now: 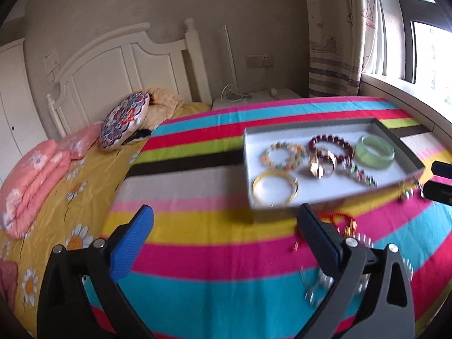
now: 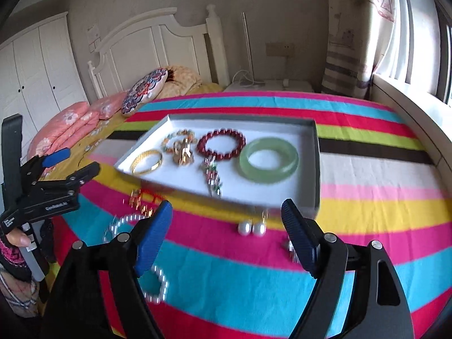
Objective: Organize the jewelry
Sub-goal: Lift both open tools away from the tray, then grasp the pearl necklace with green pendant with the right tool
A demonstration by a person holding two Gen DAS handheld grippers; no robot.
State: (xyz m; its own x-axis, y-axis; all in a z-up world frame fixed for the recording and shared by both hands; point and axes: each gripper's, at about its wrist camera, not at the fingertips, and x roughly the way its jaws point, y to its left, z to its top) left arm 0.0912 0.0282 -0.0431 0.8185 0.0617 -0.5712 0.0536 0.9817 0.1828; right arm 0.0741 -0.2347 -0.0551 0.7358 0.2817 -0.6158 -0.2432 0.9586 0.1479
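Right wrist view shows the tray (image 2: 315, 152) on the striped blanket (image 2: 367, 254) holding six pieces, among them one green bangle (image 2: 269, 159), one gold bangle (image 2: 147, 162) and one red bead bracelet (image 2: 221, 143). Left outside, by its near edge: two pearl earrings (image 2: 252, 228), one pearl strand (image 2: 154, 282), one red cord piece (image 2: 147, 195). Right gripper (image 2: 226, 243) and left gripper (image 1: 226, 236) are both wide and empty.
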